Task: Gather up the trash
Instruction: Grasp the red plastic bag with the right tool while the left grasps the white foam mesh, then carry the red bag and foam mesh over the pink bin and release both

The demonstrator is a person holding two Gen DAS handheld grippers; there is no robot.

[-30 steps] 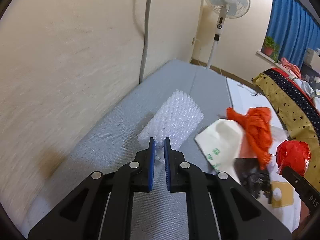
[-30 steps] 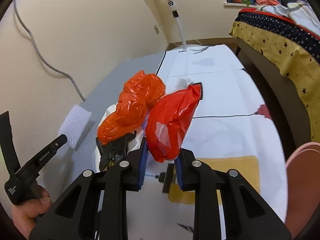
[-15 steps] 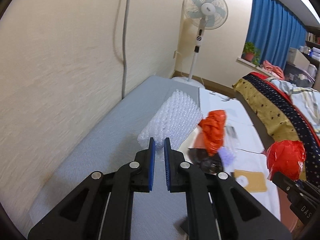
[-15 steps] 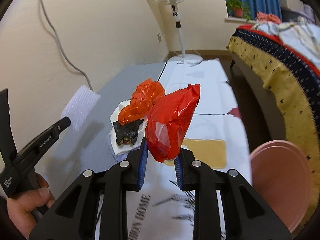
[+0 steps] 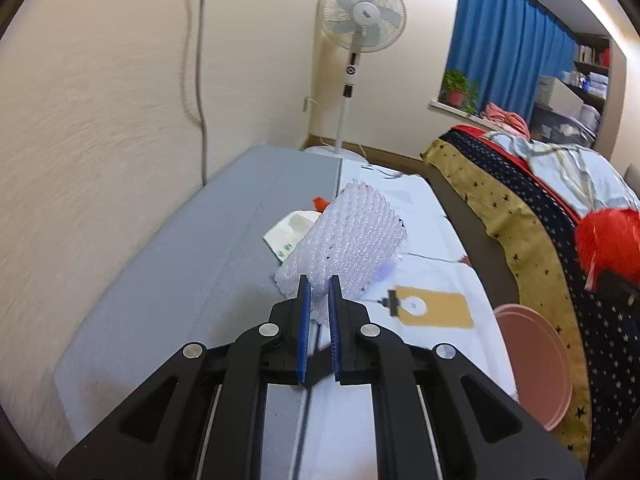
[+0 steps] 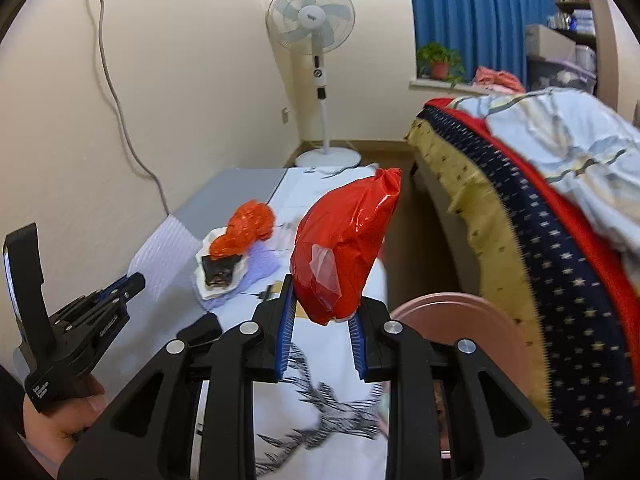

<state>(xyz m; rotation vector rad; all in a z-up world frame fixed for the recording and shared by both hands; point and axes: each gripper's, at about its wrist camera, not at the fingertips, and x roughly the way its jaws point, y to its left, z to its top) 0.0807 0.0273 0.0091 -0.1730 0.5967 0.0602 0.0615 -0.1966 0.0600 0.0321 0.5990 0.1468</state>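
Note:
My left gripper (image 5: pixel 318 286) is shut on a white foam net sleeve (image 5: pixel 348 244) and holds it in the air above the table. My right gripper (image 6: pixel 322 302) is shut on a red plastic bag (image 6: pixel 344 248), raised beside a pink bin (image 6: pixel 452 320). The red bag (image 5: pixel 610 238) also shows at the right edge of the left wrist view. The left gripper (image 6: pixel 132 282) with the foam sleeve (image 6: pixel 164 254) shows at the left of the right wrist view. An orange bag (image 6: pixel 246 230) and a black scrap (image 6: pixel 220 272) lie on a white wrapper (image 6: pixel 208 292).
The low table has a grey mat (image 5: pixel 192 280) on the left and a white cloth (image 5: pixel 432 276) with a tan tag (image 5: pixel 434 310). The pink bin (image 5: pixel 536 360) stands between table and a bed (image 6: pixel 532 216). A standing fan (image 5: pixel 360 24) is at the far end.
Both grippers have risen and swung right with their loads. The foam sleeve is now over the white cloth side. The pink bin has come closer under the right gripper.

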